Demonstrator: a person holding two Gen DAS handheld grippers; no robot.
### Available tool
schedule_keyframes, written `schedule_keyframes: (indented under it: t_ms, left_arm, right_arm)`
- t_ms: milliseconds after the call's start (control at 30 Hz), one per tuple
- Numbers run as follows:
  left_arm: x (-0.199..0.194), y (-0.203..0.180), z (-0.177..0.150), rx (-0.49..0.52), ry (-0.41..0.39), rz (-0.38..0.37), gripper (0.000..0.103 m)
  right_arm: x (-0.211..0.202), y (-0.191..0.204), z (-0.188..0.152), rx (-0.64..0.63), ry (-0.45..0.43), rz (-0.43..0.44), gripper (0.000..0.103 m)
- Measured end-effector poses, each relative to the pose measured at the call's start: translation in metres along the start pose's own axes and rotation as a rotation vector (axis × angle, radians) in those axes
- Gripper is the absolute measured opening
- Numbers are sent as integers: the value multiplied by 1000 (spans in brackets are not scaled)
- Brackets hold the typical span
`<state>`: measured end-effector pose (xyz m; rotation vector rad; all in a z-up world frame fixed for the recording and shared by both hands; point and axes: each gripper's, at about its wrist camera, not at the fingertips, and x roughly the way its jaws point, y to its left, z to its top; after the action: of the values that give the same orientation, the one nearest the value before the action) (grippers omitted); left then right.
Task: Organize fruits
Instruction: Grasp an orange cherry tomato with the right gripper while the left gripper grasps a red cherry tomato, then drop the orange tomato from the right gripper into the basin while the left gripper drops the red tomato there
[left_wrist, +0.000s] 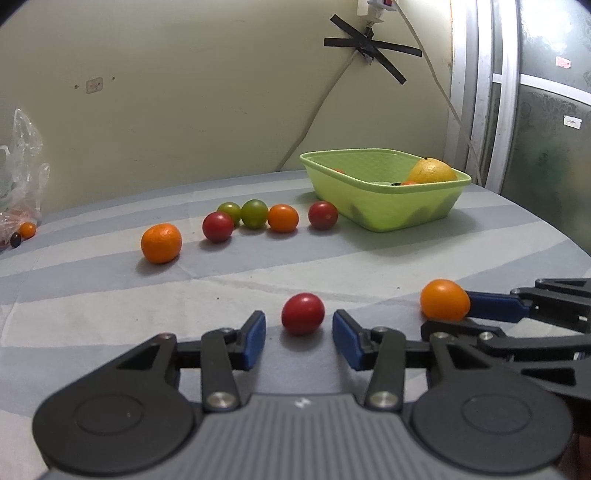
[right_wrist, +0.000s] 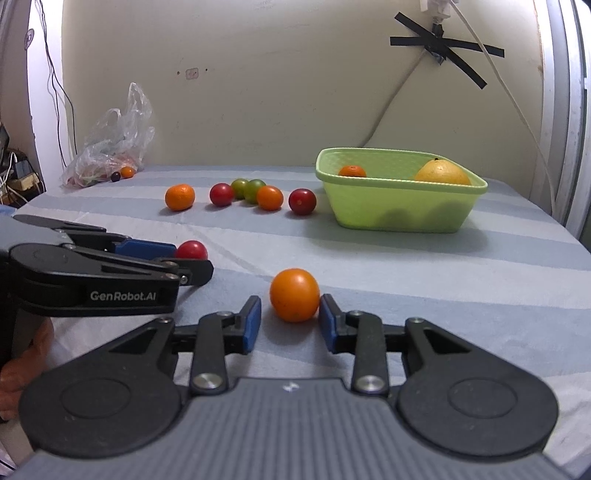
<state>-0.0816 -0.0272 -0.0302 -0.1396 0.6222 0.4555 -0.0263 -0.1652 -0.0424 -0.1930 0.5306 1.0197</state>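
A red cherry tomato (left_wrist: 303, 314) lies on the striped cloth between the blue pads of my left gripper (left_wrist: 299, 338), which is open with a gap on each side of the fruit. An orange tomato (right_wrist: 294, 295) sits between the pads of my right gripper (right_wrist: 290, 323), also open, with a clear gap at the left pad. The right gripper (left_wrist: 469, 314) shows from the side in the left wrist view, beside the orange tomato (left_wrist: 445, 300). The left gripper (right_wrist: 192, 262) shows in the right wrist view by the red tomato (right_wrist: 191, 250).
A green basket (right_wrist: 402, 206) at the back right holds a large yellow fruit (right_wrist: 442, 172) and a small mandarin (right_wrist: 352, 171). To its left on the cloth lie a mandarin (right_wrist: 180, 197) and several cherry tomatoes (right_wrist: 269, 198). A plastic bag (right_wrist: 110, 155) lies at the back left.
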Motion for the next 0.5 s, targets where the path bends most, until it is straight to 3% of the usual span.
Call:
schedule_keyframes:
  t_ms: [100, 133, 233, 333, 500]
  left_arm:
    - [-1, 0, 0, 6, -3, -6, 36]
    - [-1, -1, -1, 9, -6, -9, 26]
    - [-1, 0, 0, 16, -7, -24, 26]
    - [0, 6, 8, -18, -19, -91, 25]
    - [9, 6, 54, -31, -72, -194, 26]
  right_arm:
    - [0, 0, 0, 4, -3, 0, 37]
    - [0, 0, 0, 7, -2, 1, 34]
    - [-3, 0, 0, 14, -19, 2, 30]
    - [-7, -8, 3, 57, -48, 16, 30]
    - [-11, -31, 25, 85, -132, -7, 30]
